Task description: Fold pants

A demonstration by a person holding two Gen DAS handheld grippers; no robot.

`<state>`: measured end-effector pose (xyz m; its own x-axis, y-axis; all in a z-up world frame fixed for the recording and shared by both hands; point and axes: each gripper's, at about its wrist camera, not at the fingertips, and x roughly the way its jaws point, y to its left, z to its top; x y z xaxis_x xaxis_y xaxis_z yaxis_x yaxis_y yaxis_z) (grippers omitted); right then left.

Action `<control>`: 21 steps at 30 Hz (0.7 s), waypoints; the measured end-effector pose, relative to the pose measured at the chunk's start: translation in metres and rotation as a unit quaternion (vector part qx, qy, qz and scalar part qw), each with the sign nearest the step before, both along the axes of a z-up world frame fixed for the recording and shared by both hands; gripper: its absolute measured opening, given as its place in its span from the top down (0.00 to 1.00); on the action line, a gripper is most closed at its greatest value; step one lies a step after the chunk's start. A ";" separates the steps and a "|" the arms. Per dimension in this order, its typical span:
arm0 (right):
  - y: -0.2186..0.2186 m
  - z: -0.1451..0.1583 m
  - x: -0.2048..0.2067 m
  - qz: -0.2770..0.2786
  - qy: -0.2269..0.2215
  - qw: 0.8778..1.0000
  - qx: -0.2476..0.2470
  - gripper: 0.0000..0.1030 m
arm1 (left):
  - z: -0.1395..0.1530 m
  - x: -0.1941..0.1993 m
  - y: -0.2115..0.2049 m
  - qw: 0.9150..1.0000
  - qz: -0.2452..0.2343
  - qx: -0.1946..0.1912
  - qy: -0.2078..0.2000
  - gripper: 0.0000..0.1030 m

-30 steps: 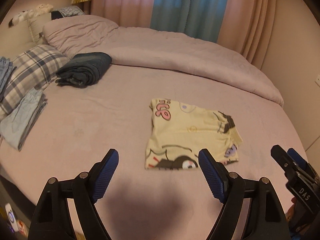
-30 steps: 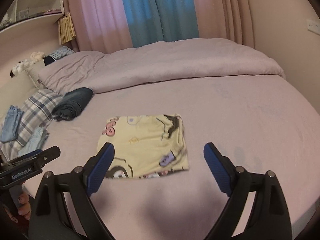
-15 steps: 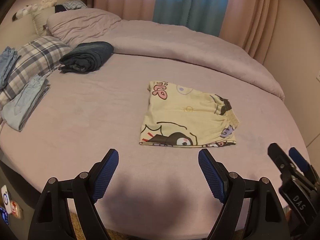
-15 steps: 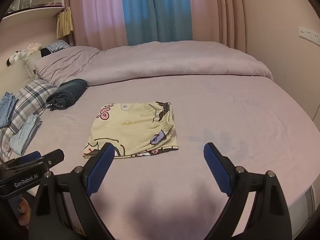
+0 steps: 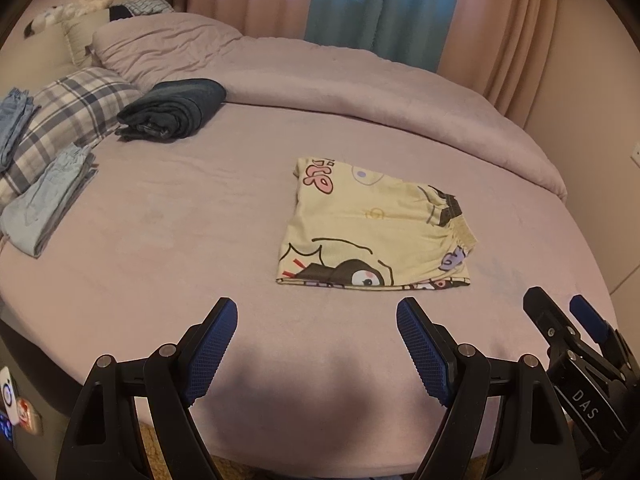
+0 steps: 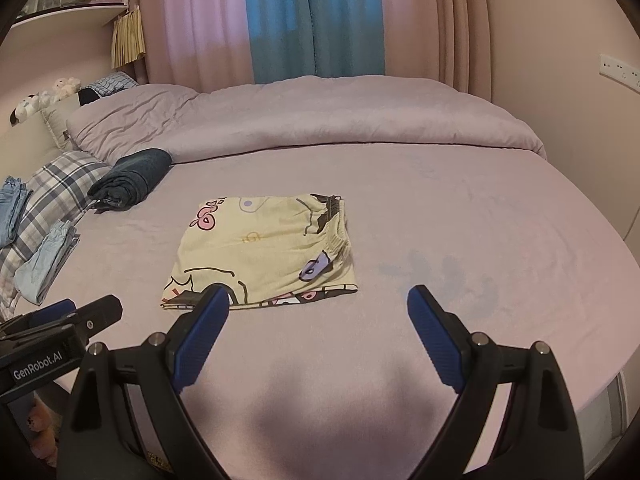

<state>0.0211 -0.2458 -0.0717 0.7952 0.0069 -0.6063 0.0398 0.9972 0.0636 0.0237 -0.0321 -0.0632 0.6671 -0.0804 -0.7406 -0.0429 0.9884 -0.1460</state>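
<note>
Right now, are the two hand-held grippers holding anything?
Left hand-held gripper: open, holding nothing.
Right hand-held gripper: open, holding nothing.

Pale yellow cartoon-print pants [image 5: 372, 224] on a lilac bed [image 5: 200, 240]; navy folded garment [image 5: 176, 110], grey-and-white plaid pillow [image 5: 68, 112], pink and teal curtains [image 6: 312, 20], blue-padded black fingers [image 5: 212, 344].
</note>
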 end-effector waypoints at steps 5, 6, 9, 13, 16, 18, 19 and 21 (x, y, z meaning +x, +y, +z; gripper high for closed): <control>0.002 0.000 -0.001 0.000 0.000 1.000 -0.002 0.11 | 0.001 -0.002 0.001 1.000 0.000 0.001 -0.002 0.20; 0.002 0.000 -0.001 0.000 -0.001 1.000 -0.003 0.11 | 0.002 -0.003 0.001 1.000 0.000 0.001 -0.003 0.20; 0.004 0.000 -0.002 0.000 -0.001 1.000 -0.004 0.11 | 0.002 -0.004 0.001 1.000 0.000 0.001 -0.004 0.20; 0.005 0.001 -0.003 0.000 0.000 1.000 -0.006 0.11 | 0.003 -0.005 0.001 1.000 0.001 0.004 -0.004 0.20; 0.007 0.001 -0.003 -0.001 0.001 1.000 -0.008 0.11 | 0.003 -0.006 0.001 1.000 0.000 0.003 -0.004 0.20; 0.007 0.001 -0.004 -0.001 0.000 1.000 -0.008 0.11 | 0.004 -0.007 0.001 1.000 0.002 0.004 -0.005 0.20; 0.007 0.001 -0.004 -0.001 0.000 1.000 -0.008 0.11 | 0.005 -0.007 0.001 1.000 0.001 0.003 -0.005 0.20; 0.007 0.001 -0.004 -0.001 0.000 1.000 -0.008 0.11 | 0.005 -0.008 0.000 1.000 0.000 0.002 -0.005 0.20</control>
<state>0.0174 -0.2388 -0.0705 0.7954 -0.0034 -0.6060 0.0408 0.9980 0.0480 0.0161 -0.0318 -0.0583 0.6751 -0.0776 -0.7336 -0.0417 0.9889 -0.1430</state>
